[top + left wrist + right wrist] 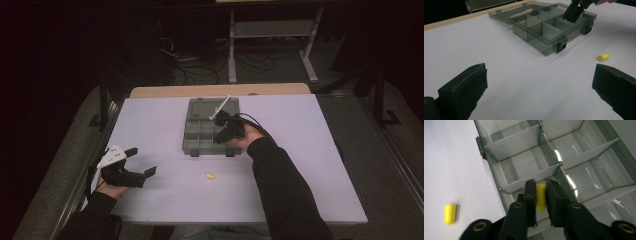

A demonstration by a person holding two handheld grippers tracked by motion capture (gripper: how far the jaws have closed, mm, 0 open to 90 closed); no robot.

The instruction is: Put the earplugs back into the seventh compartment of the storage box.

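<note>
I'm holding a yellow earplug [541,197] between the right gripper [541,192] jaws at lower centre, over the organizer box [506,143]; it's light, squashy foam (grip mid-body, gently). Left gripper [539,82] is idling open.

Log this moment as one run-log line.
right claw: over organizer box compartment, yellow earplug between jaws | left claw: open | second earplug: on table
</note>
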